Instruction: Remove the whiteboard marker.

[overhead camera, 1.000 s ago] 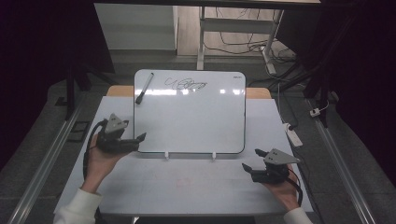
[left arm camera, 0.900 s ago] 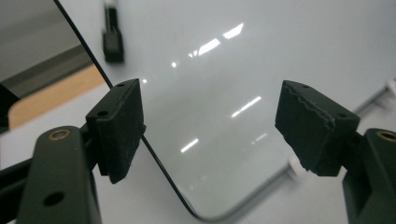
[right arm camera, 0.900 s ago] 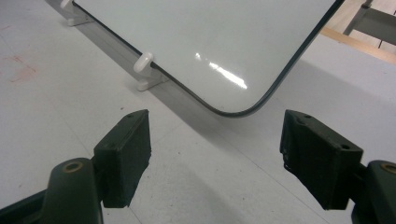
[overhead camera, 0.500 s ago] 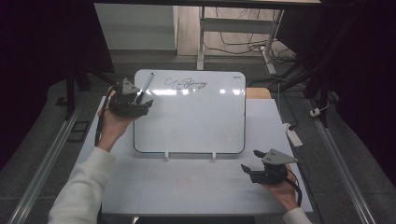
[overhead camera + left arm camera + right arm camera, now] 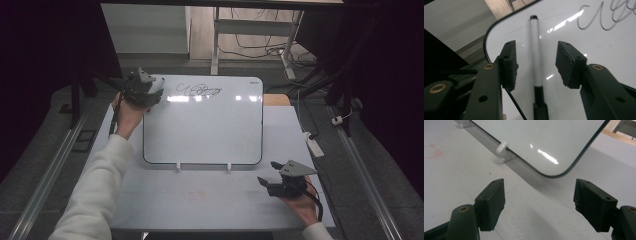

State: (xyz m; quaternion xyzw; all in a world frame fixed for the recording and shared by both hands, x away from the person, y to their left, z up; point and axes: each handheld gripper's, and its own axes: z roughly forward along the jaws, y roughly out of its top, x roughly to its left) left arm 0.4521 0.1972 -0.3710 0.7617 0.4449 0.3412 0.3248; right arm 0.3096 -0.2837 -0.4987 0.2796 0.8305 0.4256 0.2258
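The left gripper [image 5: 536, 67] is straddling the marker [image 5: 535, 52] lying at the whiteboard's [image 5: 205, 130] far-left corner, its jaws having just been closing yet not touching the barrel, while the right gripper [image 5: 539, 202] is resting wide-jawed over the bench [image 5: 200, 195] near the board's near-right corner.

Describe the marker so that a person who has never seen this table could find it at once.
Find the whiteboard in the middle of the table. Go to its far left corner, beside the black scribble. The marker lies there on the board, between the open left tongs, not yet gripped. It is a slim white stick with black ends, the only loose thing on the board.
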